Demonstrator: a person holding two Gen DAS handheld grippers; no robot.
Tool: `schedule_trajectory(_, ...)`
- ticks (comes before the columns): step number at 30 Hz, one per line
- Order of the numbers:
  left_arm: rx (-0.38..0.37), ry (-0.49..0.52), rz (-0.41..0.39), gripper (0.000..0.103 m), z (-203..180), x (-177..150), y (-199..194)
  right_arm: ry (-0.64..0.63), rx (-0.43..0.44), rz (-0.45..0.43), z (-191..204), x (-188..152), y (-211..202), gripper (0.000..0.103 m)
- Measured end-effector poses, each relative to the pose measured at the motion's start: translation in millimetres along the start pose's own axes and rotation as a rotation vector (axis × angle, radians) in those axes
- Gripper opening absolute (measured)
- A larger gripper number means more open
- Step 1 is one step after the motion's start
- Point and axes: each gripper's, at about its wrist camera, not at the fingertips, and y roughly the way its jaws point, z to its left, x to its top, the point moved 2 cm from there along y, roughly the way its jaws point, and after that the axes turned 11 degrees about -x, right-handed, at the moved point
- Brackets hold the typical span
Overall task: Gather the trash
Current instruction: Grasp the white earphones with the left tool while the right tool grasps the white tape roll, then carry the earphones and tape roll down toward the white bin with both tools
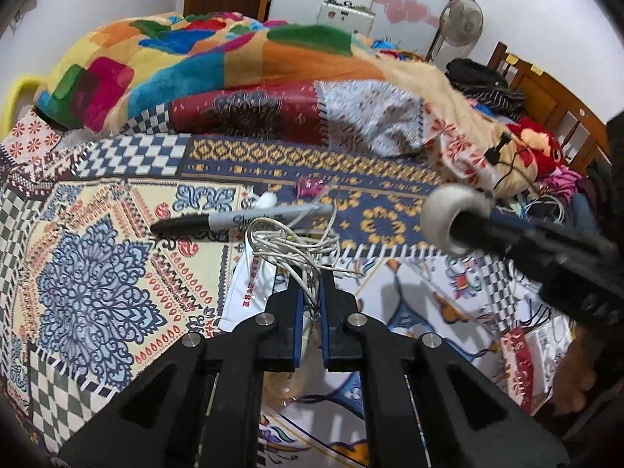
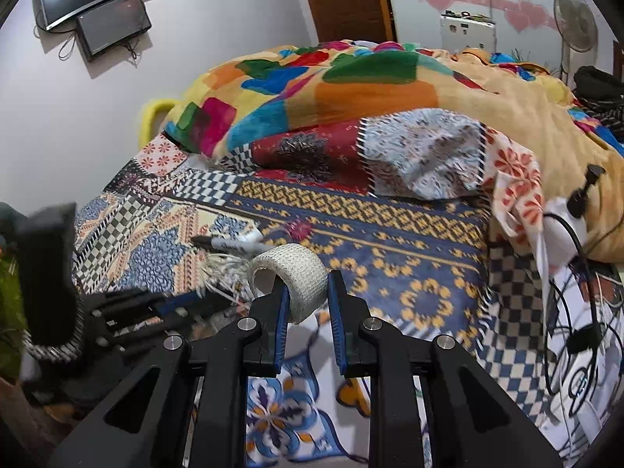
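My left gripper (image 1: 311, 282) is shut on a tangled white cord (image 1: 288, 245), held just above the patterned bedspread. My right gripper (image 2: 308, 292) is shut on a roll of white bandage tape (image 2: 290, 273); one finger passes through the roll's core. The roll also shows in the left wrist view (image 1: 452, 218) at the right, with the right gripper's fingers (image 1: 507, 230) behind it. A black marker pen (image 1: 241, 220) lies on the bed beyond the cord, with a small white scrap (image 1: 267, 199) and a pink wrapper (image 1: 310, 186) near it. The marker also shows in the right wrist view (image 2: 230, 243).
A heap of colourful blankets (image 1: 218, 62) fills the far side of the bed. Black cables and white chargers (image 2: 573, 312) lie at the right. A white plastic bag (image 1: 253, 284) sits under the left gripper. A fan (image 1: 460, 19) and two wall screens (image 2: 97, 4) stand beyond.
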Motion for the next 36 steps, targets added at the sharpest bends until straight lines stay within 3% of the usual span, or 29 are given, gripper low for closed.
schedule_trajectory(9, -0.032, 0.023, -0.066, 0.006, -25, 15, -51, 0.028, 0.002, 0.004, -14, -6, -19, 0.018)
schedule_trajectory(16, -0.017, 0.007, -0.093, 0.006, -32, 7, -94, 0.026, 0.009, 0.012, -13, -13, -34, 0.018)
schedule_trajectory(25, 0.055, -0.015, -0.145, 0.006, -40, -12, -161, 0.018, 0.017, -0.044, 2, -11, -86, 0.017)
schedule_trajectory(36, 0.141, -0.051, -0.249, 0.006, -45, -45, -268, -0.032, 0.045, -0.144, 46, -11, -170, 0.018)
